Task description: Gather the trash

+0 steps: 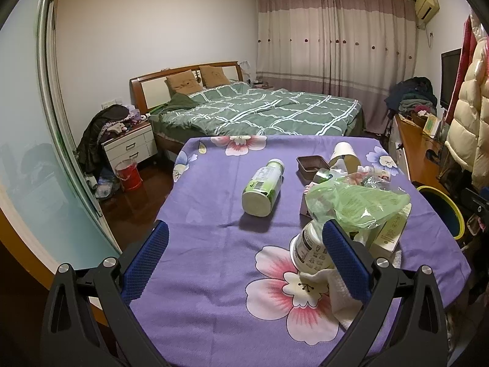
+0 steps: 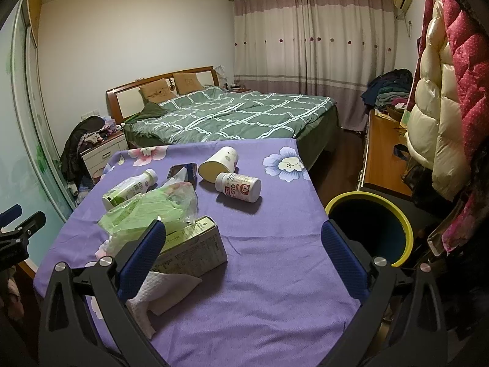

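Both grippers hovered wide open and empty over the purple floral tablecloth (image 2: 259,275). Nearest the right gripper (image 2: 244,257), by its left finger, lay a pale printed carton (image 2: 195,244), long axis across the jaws, partly under a crumpled green plastic bag (image 2: 146,211). The left gripper (image 1: 244,257) faced a white bottle (image 1: 308,249), half hidden. The yellow-rimmed bin (image 2: 406,229) stood off the table's right edge.

The white pill bottle (image 2: 238,187) lying on its side reads "Q10".

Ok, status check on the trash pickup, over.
Left gripper open, empty. Right gripper open, empty. Bottles, carton, green bag on table; bin at right edge. Nothing blocking.
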Tool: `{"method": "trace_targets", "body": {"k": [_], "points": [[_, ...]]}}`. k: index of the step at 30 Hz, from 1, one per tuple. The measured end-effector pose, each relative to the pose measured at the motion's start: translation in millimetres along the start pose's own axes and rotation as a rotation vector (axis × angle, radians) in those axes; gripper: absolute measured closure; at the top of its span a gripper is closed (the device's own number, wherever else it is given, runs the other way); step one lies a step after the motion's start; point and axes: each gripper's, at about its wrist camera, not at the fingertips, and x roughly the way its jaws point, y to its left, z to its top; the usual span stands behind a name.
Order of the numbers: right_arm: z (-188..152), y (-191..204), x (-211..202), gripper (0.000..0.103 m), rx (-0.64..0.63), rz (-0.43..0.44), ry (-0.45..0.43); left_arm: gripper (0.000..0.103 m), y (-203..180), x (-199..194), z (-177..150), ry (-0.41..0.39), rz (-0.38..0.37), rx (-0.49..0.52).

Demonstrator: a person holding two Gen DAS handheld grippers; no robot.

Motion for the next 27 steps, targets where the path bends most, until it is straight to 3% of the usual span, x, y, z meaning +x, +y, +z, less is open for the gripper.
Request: {"method": "trace_targets", "body": {"k": [27], "points": [[0.4,4.7,13.8,0.006,-0.012,0.001,0.022,0.004,-2.8,13.0,0.1,0.019,-0.005,0.001]]}}
